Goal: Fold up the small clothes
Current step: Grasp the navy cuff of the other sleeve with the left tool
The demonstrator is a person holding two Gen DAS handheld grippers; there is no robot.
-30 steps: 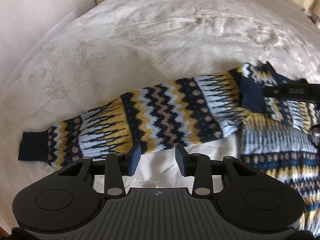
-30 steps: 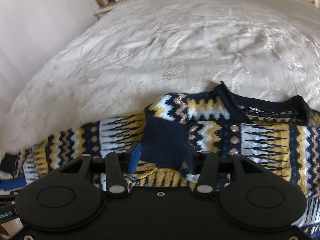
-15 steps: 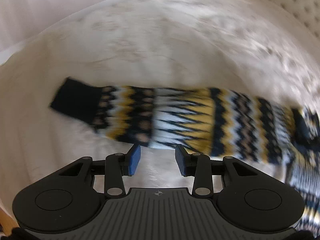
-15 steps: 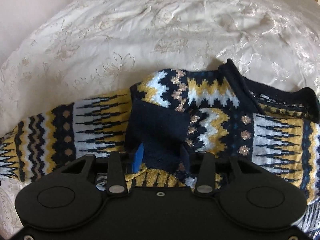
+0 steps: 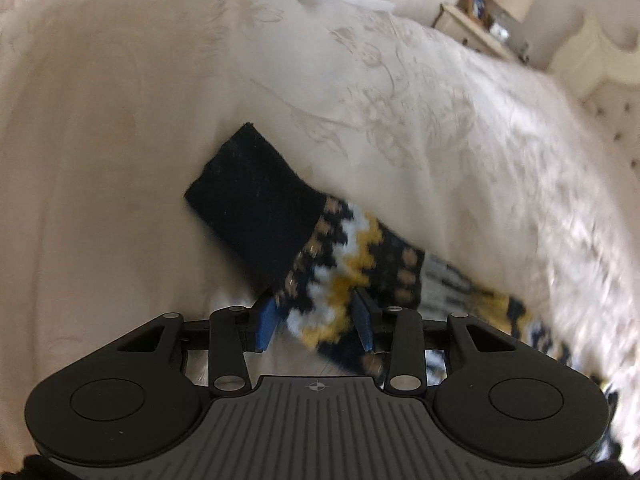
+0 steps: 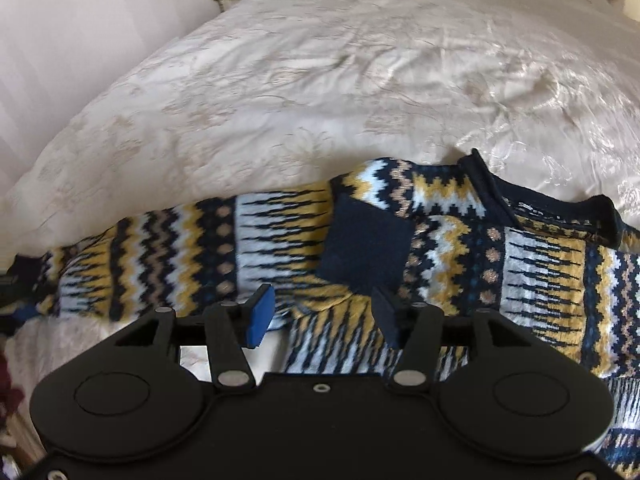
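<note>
Your left gripper (image 5: 316,316) stands part open over the sleeve (image 5: 360,276) just behind its navy cuff (image 5: 252,196), pads clear of the knit, gripping nothing. Your right gripper (image 6: 322,314) has just been opening; its jaws stand apart and empty below the other sleeve's folded-in navy cuff (image 6: 366,252). The patterned sweater (image 6: 520,264) lies flat on the cream bedspread (image 6: 320,80).

Both claws (image 5: 316,322) (image 6: 322,314) agape, angled downward
</note>
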